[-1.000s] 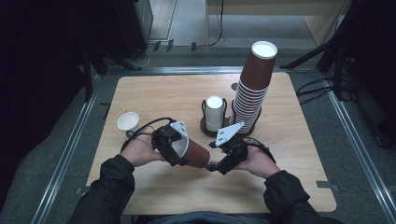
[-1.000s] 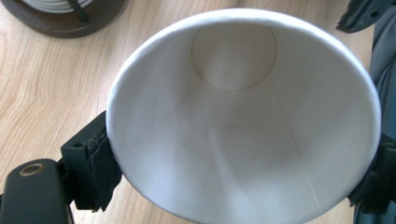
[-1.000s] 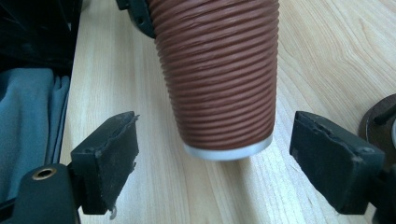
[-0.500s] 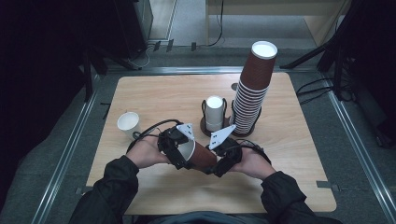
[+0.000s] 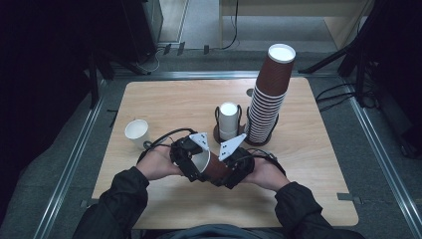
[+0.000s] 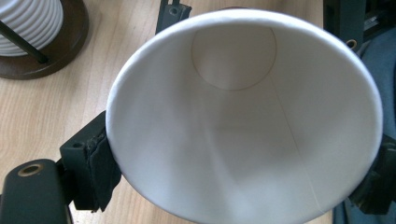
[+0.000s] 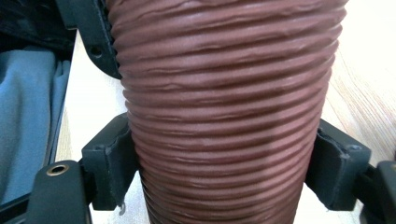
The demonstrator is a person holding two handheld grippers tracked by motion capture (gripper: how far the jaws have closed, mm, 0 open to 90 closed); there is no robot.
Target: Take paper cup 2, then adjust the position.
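Now, from the high view, I see both forearms come in low and meet over the near half of the pale wooden table (image 5: 149, 99), hands turned inward toward each other. My left gripper (image 5: 191, 162) and right gripper (image 5: 230, 169) hold the brown ribbed paper cup (image 5: 215, 168) lying on its side between them, mouth toward the left one. Beyond the right gripper stands a tall stack of brown ribbed cups (image 5: 268, 99) in a wire holder.

Through the left gripper view, its jaws are clamped on the rim of that cup (image 6: 243, 121), one pad (image 6: 100, 170) pressing each side, white inside facing me.

Through the right gripper view, the jaws have just been closing; both pads (image 7: 116, 163) touch the ribbed wall (image 7: 224, 116) between them.
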